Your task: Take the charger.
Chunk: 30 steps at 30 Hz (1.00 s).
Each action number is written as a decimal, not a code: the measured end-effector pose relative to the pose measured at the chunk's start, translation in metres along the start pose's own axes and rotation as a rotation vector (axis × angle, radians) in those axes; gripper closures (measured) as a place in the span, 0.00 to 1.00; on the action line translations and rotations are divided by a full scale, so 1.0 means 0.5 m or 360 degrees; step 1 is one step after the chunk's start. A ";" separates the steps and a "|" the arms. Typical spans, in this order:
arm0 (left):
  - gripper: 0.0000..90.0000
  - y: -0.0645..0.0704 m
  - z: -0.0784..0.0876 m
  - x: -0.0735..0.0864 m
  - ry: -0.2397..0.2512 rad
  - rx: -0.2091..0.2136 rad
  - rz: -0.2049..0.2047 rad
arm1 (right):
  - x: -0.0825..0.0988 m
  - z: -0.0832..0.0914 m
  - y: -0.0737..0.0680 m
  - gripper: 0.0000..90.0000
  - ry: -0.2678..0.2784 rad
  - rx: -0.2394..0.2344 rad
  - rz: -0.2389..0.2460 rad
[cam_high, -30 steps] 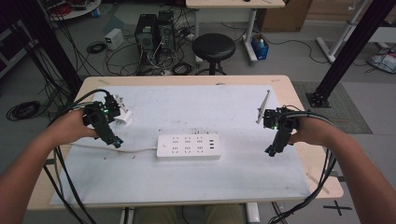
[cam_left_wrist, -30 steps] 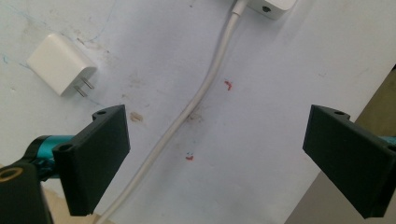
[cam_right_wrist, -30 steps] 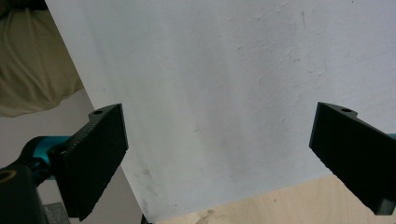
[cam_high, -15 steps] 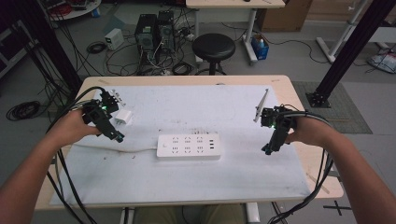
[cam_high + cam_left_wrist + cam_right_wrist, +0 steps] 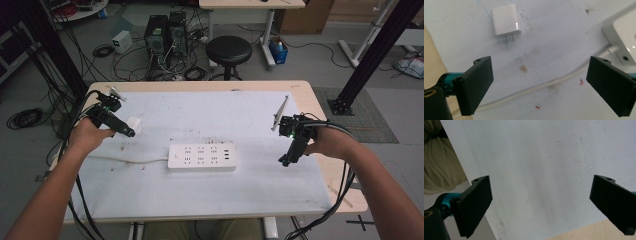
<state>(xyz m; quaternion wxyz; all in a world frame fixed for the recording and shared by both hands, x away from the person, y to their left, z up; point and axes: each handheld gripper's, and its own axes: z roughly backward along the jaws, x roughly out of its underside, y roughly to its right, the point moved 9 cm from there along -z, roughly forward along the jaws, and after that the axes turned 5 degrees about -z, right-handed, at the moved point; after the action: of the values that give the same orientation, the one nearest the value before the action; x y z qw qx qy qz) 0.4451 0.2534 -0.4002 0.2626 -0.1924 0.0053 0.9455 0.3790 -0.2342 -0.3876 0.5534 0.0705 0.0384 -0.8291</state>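
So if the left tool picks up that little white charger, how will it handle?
The white charger looks small and boxy, so probably light and rigid. Its glossy shell may slip between flat pads. Lying flat with the prongs sticking out, it should slide rather than roll if nudged.

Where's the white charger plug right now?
The white charger plug lies on the table's left side in the high view, just ahead of the open left gripper, left of the power strip.

a black stool [image 5: 229,51] and computer towers [image 5: 167,31] stand beyond the table [image 5: 310,102].
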 end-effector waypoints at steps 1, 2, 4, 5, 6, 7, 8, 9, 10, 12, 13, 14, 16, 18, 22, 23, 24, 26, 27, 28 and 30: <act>0.08 0.000 0.000 0.000 0.0000 0.0000 0.0000 | 0.000 0.000 -0.001 0.04 -0.0003 0.0000 -0.0004; 0.08 -0.010 -0.012 -0.006 0.0003 -0.0027 0.0034 | 0.000 0.000 -0.001 0.04 0.0002 0.0002 -0.0005; 0.08 -0.020 -0.030 -0.014 -0.0010 -0.0055 0.0065 | -0.001 0.000 -0.002 0.04 0.0014 0.0001 -0.0007; 0.08 -0.020 -0.030 -0.014 -0.0010 -0.0055 0.0065 | -0.001 0.000 -0.002 0.04 0.0014 0.0001 -0.0007; 0.08 -0.026 -0.044 -0.025 -0.0006 -0.0068 0.0095 | -0.003 -0.002 -0.002 0.04 0.0026 0.0000 -0.0004; 0.08 -0.029 -0.051 -0.029 -0.0004 -0.0064 0.0096 | -0.003 -0.002 -0.003 0.04 0.0024 0.0001 -0.0011; 0.08 -0.032 -0.058 -0.033 -0.0010 -0.0065 0.0104 | -0.003 -0.002 -0.003 0.04 0.0021 0.0003 -0.0010; 0.08 -0.034 -0.065 -0.036 -0.0010 -0.0064 0.0110 | -0.003 -0.002 -0.003 0.04 0.0022 0.0003 -0.0001; 0.08 -0.038 -0.073 -0.039 -0.0014 -0.0072 0.0117 | -0.004 -0.003 -0.004 0.04 0.0021 0.0003 -0.0009; 0.08 -0.043 -0.084 -0.041 -0.0022 -0.0084 0.0124 | -0.004 -0.003 -0.003 0.04 0.0023 0.0005 -0.0007; 0.08 -0.045 -0.092 -0.044 -0.0022 -0.0078 0.0129 | -0.006 -0.003 -0.003 0.04 0.0028 0.0001 -0.0022; 0.08 -0.050 -0.106 -0.050 -0.0017 -0.0068 0.0129 | -0.007 -0.004 -0.002 0.04 0.0032 0.0001 -0.0017; 0.08 -0.057 -0.121 -0.056 -0.0005 -0.0068 0.0132 | -0.008 -0.005 -0.001 0.04 0.0027 0.0000 -0.0022; 0.08 -0.062 -0.130 -0.059 -0.0005 -0.0073 0.0136 | -0.008 -0.006 -0.001 0.04 0.0025 -0.0004 -0.0025; 0.08 -0.073 -0.170 -0.065 -0.0011 -0.0054 0.0144 | -0.012 -0.008 -0.001 0.04 0.0019 -0.0009 -0.0032; 0.08 -0.075 -0.175 -0.066 -0.0007 -0.0048 0.0127 | -0.014 -0.009 -0.001 0.04 0.0027 -0.0013 -0.0034; 0.08 -0.077 -0.183 -0.068 -0.0007 -0.0048 0.0115 | -0.014 -0.009 0.000 0.04 0.0027 -0.0015 -0.0037; 0.08 -0.079 -0.189 -0.068 -0.0007 -0.0049 0.0118 | -0.014 -0.009 0.002 0.04 0.0028 -0.0010 -0.0038; 0.09 -0.081 -0.200 -0.068 -0.0020 -0.0040 0.0133 | -0.013 -0.010 0.003 0.04 0.0020 -0.0014 -0.0047; 0.09 -0.081 -0.200 -0.068 -0.0020 -0.0040 0.0133 | -0.012 -0.011 0.005 0.04 0.0014 -0.0013 -0.0033; 0.10 -0.085 -0.213 -0.066 -0.0042 -0.0030 0.0151 | -0.012 -0.011 0.006 0.04 0.0012 -0.0007 -0.0051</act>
<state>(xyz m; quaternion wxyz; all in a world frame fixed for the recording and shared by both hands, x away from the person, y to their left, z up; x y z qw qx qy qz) 0.5307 0.2619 -0.4830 0.2158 -0.1818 0.0018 0.9594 0.3842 -0.2289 -0.3920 0.5400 0.0717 0.0435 -0.8374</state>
